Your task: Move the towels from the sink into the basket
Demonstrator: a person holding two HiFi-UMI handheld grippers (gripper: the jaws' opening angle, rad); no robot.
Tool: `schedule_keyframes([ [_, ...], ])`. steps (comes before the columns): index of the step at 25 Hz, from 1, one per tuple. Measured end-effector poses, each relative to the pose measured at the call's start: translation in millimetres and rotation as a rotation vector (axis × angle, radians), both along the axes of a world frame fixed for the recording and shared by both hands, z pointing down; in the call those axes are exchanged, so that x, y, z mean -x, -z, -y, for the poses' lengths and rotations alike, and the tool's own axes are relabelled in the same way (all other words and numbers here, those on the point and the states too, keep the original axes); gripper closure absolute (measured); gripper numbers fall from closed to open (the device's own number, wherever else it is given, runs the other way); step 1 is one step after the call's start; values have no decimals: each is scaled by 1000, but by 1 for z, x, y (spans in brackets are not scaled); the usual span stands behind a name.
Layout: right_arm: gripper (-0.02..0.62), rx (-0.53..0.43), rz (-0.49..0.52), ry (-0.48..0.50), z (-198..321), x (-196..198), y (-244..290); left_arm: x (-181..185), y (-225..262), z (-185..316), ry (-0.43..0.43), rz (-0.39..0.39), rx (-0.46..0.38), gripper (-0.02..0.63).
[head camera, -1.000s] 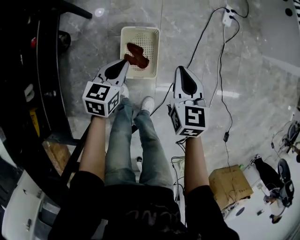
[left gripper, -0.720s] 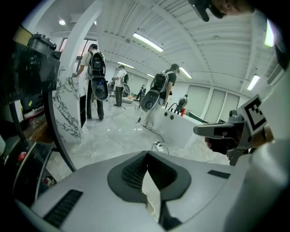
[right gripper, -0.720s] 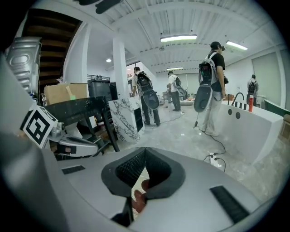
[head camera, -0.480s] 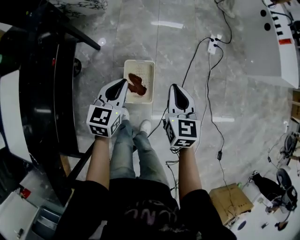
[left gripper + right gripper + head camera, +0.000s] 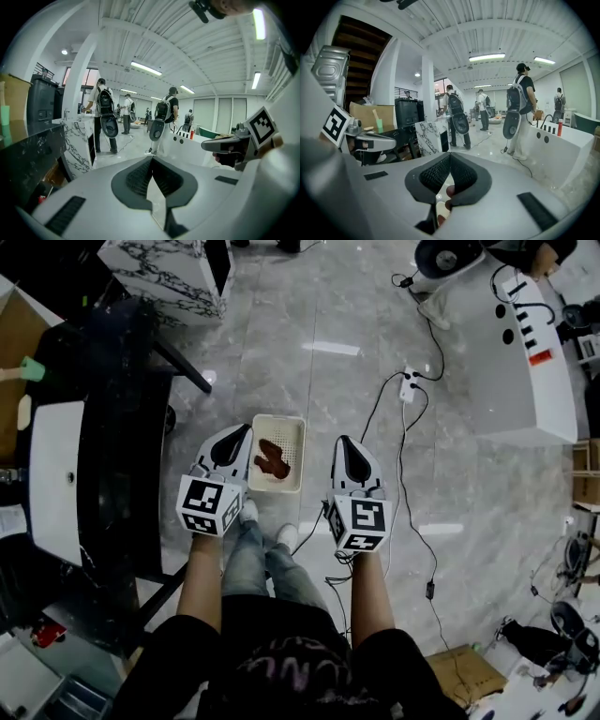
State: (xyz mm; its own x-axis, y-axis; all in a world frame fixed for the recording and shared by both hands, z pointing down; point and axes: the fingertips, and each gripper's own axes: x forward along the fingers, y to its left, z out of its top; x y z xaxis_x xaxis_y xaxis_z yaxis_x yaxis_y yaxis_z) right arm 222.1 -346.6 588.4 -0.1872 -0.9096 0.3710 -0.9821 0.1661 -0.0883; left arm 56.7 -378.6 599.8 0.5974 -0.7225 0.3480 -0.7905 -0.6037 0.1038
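Glossy marble floor (image 5: 281, 324) — perforated basket (image 5: 277, 418) holds crumpled towel (image 5: 273, 459)

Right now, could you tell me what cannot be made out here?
Sink, head view: too small to show any remaining towel.
Towel in basket, head view: too small to count pieces.
Pinkish patch below right gripper's shut jaws, right gripper view: mostly hidden by pads.

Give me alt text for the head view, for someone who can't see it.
Seen from above, a person holds a left tool and a right tool, both shut and empty. On the grey floor between them, a cream basket holds a brown towel.
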Motion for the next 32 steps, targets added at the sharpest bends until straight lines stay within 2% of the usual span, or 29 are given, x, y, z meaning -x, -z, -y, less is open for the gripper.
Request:
schedule_keyframes([
  [17,580,-175,-30,30,-7,0,129,20,143,-5,70,-33,-203,590],
  [32,581,-258,-53,43,-22,-16,179,5,212,-19,76,-39,-322,589],
])
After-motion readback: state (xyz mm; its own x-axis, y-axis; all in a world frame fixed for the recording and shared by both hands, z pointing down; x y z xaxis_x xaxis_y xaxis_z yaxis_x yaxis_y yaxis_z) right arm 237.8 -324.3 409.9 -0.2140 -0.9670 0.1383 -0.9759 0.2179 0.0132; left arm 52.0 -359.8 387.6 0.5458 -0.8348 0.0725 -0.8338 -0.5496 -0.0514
